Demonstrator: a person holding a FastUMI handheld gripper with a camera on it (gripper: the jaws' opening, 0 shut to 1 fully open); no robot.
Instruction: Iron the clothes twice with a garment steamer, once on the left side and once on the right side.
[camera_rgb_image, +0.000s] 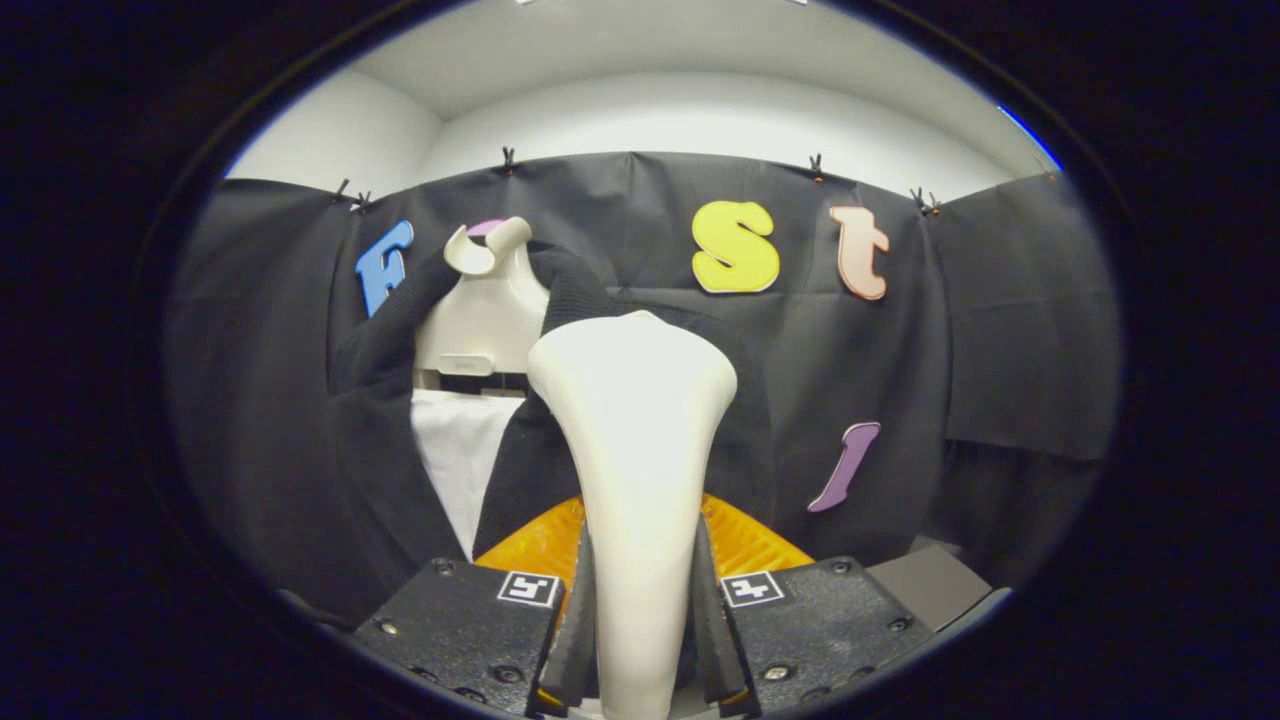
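My gripper points level at the far wall, both fingers pressed tight on the handle of the white garment steamer, whose wide head rises just ahead of them. Beyond it, slightly left, a dark jacket over a white shirt hangs on a cream hanger stand against black cloth under white walls.

tool, textured housings, square coded tags, round screws
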